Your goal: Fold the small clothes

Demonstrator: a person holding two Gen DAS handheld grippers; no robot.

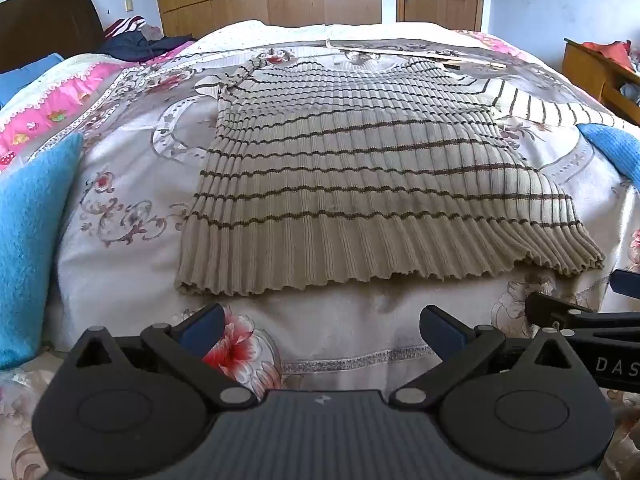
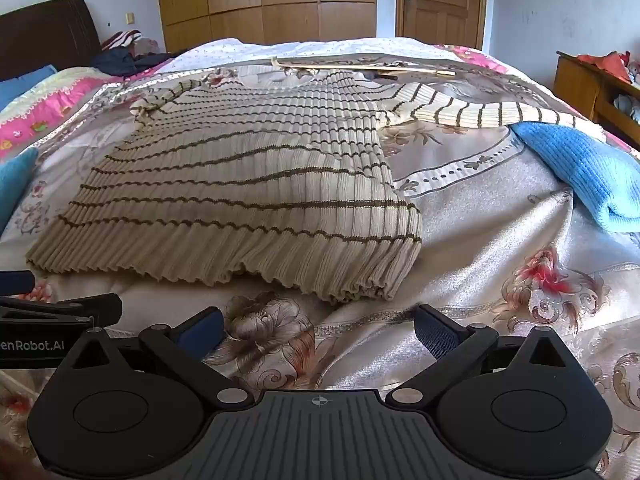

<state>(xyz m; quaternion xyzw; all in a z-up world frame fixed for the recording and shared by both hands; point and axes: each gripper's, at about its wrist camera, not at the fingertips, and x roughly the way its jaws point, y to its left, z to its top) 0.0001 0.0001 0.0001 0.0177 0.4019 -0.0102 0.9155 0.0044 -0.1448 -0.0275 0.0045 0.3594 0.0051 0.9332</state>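
Left wrist view: fold not begun, striped sweater (image 1: 360, 184) flat on bed (image 1: 120, 272), both grippers' fingers (image 1: 202, 326) spread wide, empty; next, probably gripping the hem.

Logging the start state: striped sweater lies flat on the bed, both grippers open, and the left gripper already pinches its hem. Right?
Not quite: the left gripper is open short of the sweater hem, holding nothing, as the left wrist view shows. The rest stands.
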